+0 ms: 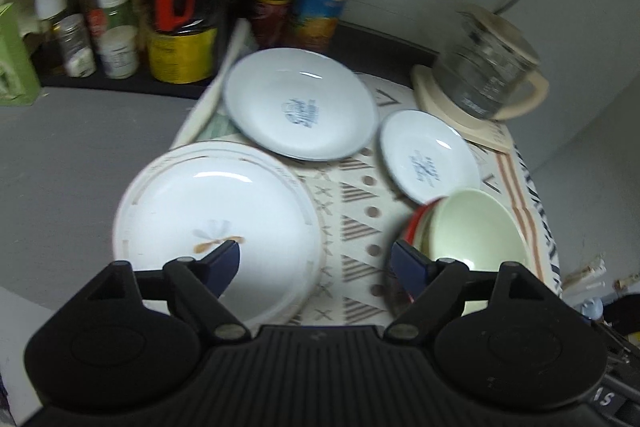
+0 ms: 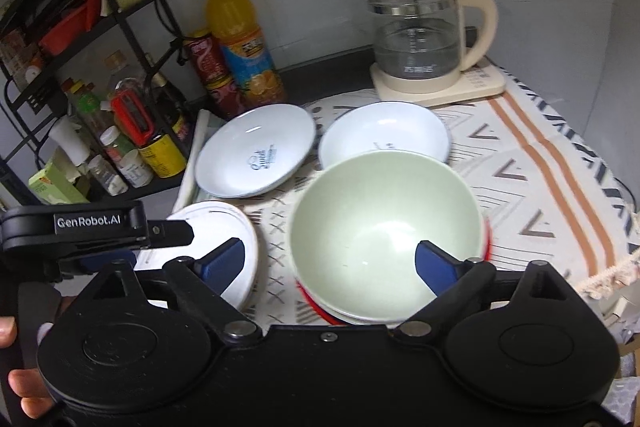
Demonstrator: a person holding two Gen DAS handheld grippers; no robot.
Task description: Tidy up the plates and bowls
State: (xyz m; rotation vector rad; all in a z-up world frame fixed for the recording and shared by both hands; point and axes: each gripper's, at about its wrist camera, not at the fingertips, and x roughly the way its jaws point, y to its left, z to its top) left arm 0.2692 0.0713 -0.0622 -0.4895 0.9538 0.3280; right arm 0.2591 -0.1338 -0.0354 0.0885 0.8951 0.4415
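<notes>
Nearest the right wrist camera, the right gripper (image 2: 330,261) is hovering low in the frame with its blue-padded fingers (image 2: 224,261) spread wide apart, gripping nothing, and the pale green bowl (image 2: 384,227) is sitting right between and behind them in the middle of the shot. That bowl looks like it's resting in a stack, since a red rim (image 2: 316,307) is peeking out underneath it at the lower centre. Over at the left edge the left gripper (image 2: 96,231) is poking in sideways, and a hand (image 2: 24,391) is showing at the lower left corner. In the left wrist view the left gripper (image 1: 316,263) is also hanging with its fingers wide apart and empty, one tip lying over the big white plate (image 1: 216,223) at centre left, the other just in front of the green bowl (image 1: 472,227) at lower right; can't tell if either tip is actually touching. Everything is sitting on a patterned cloth (image 2: 520,187). Further back, a white plate with blue lettering (image 2: 256,151) is lying left of centre and a smaller white dish (image 2: 384,131) is tucked just behind the bowl. At the back, an orange juice bottle (image 2: 240,43) and a red can (image 2: 208,67) are standing upper centre-left, a glass kettle (image 2: 420,35) is sitting on its cream base upper right, and a black rack of jars (image 2: 100,87) is filling the upper left.
</notes>
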